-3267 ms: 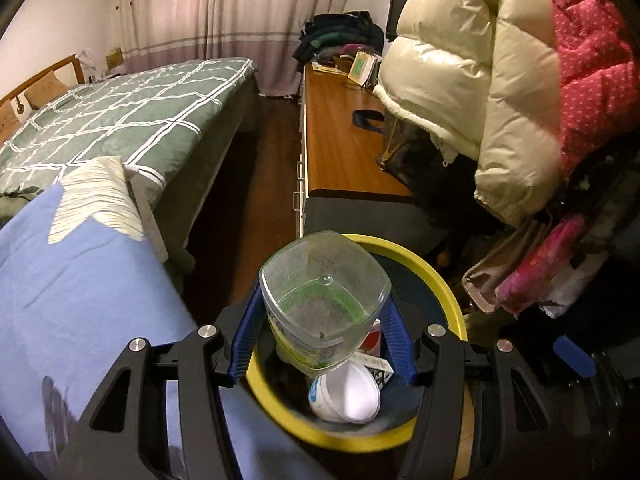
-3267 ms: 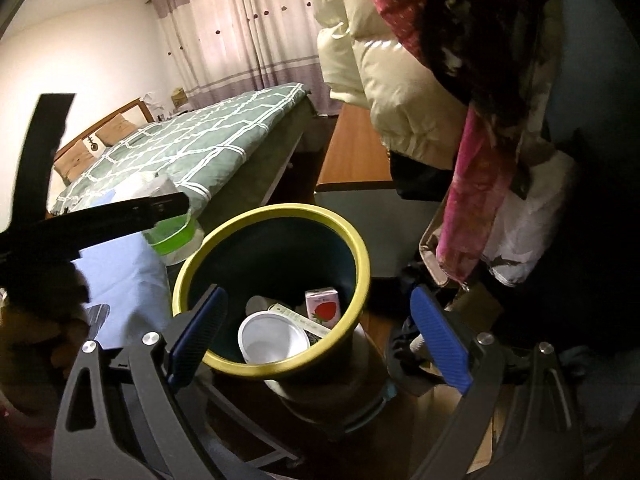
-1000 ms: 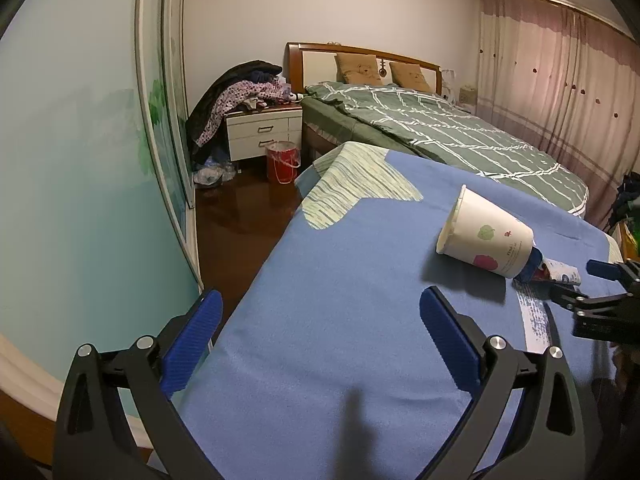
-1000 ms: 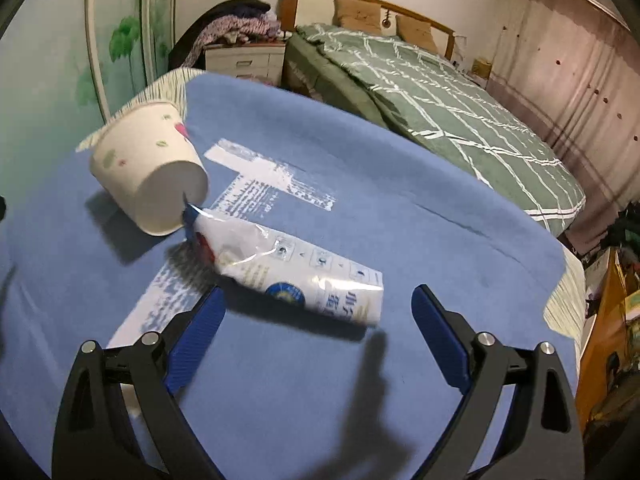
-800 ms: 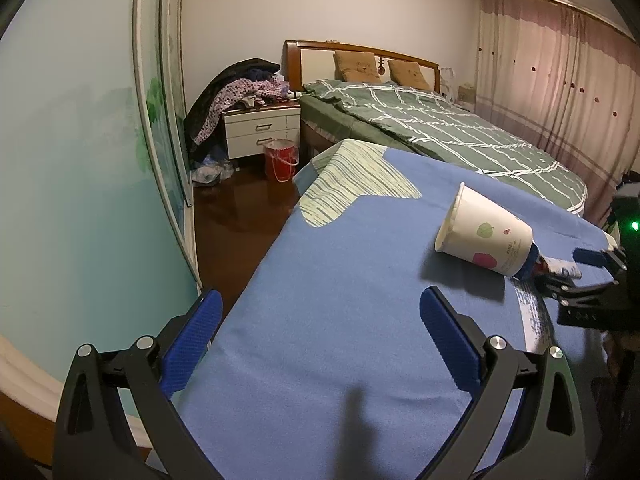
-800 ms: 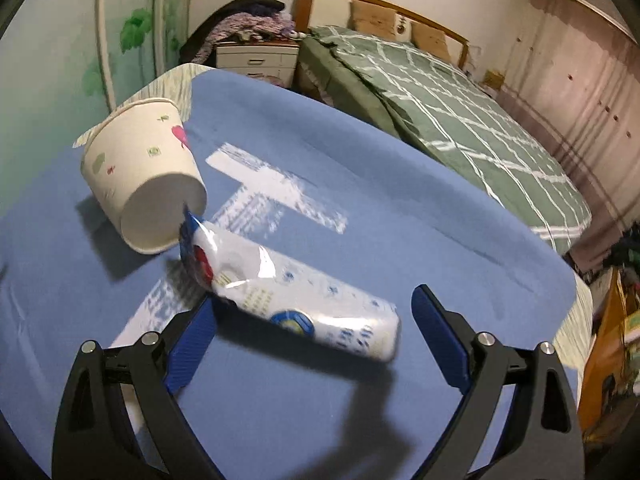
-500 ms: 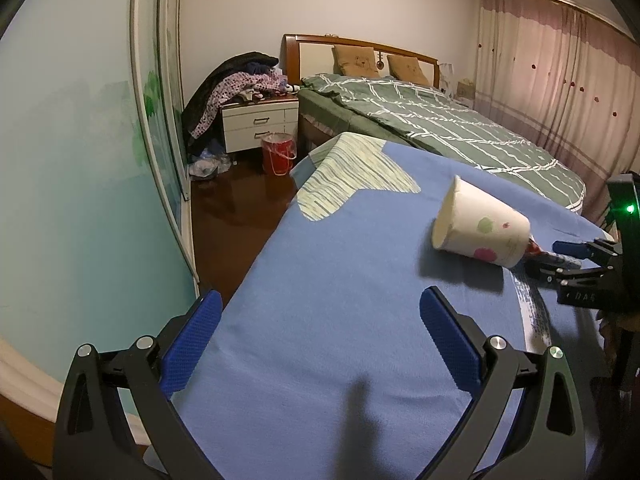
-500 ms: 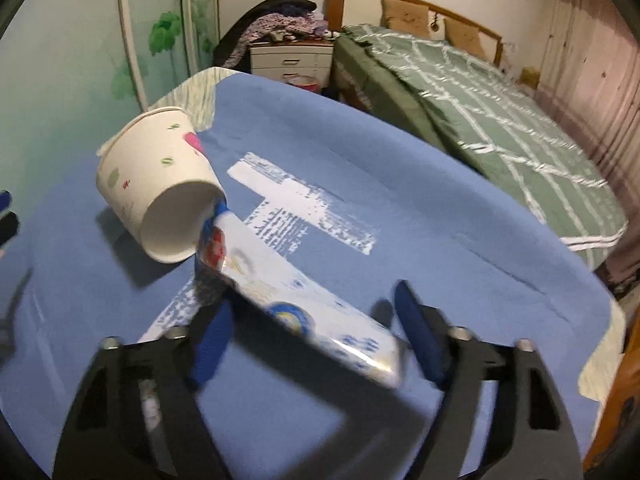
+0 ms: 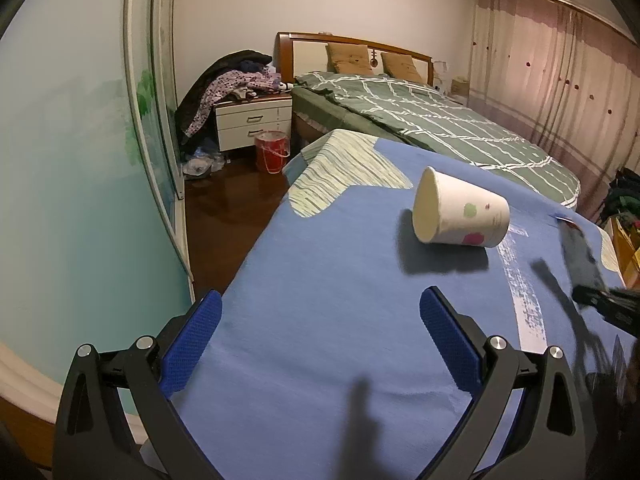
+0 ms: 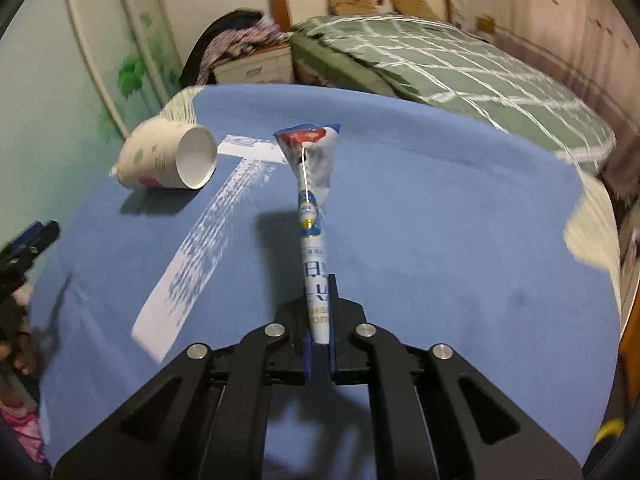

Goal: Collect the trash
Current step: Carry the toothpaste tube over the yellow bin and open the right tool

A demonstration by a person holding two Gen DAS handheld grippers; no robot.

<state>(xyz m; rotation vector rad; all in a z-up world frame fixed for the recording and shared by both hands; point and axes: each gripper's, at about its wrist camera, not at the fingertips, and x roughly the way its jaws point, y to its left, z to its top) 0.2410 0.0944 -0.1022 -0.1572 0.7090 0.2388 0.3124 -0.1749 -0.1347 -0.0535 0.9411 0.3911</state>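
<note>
Right tool point(image 10: 319, 320) is clamped on a snack wrapper point(image 10: 310, 200) at frame centre; left tool point(image 9: 320, 344), spread apart, is aimed at a tipped paper cup point(image 9: 460, 216) on the blue surface point(image 9: 320, 280).

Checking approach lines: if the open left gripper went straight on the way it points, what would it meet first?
Probably the blue cloth surface, since the left gripper angles down at it. The tipped white paper cup lies farther on, right of centre; depth is unclear.

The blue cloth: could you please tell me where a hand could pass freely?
The blue cloth lies bare between the open left hand-held gripper and the tipped paper cup, and again right of the wrapper that the right hand-held gripper pinches. It is crowded around the cup.
</note>
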